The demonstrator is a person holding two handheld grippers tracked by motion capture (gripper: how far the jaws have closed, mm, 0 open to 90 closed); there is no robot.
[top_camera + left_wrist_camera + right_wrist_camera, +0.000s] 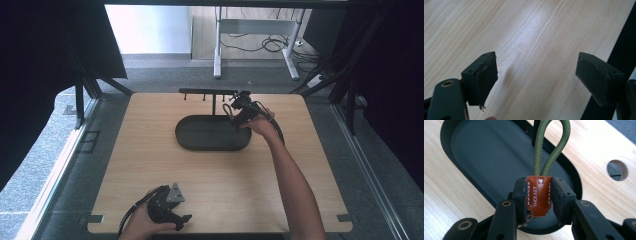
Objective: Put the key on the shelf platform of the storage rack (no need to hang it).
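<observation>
My right gripper (539,195) is shut on a brown leather tab (539,195) stamped with white letters, from which a green braided cord loop (549,150) rises. It hangs above a black oval tray (489,157). In the high view the right gripper (239,109) is over the tray's (200,136) far right end, beside a black stand with a hook bar (207,92). My left gripper (172,212) rests near the table's front edge, and its jaws stand wide open over bare wood (536,62) with nothing between them.
The light wooden table (150,165) has a round hole (617,170) near the tray. Dark curtains flank both sides. A white desk frame with cables (255,45) stands on the floor beyond the table's far edge.
</observation>
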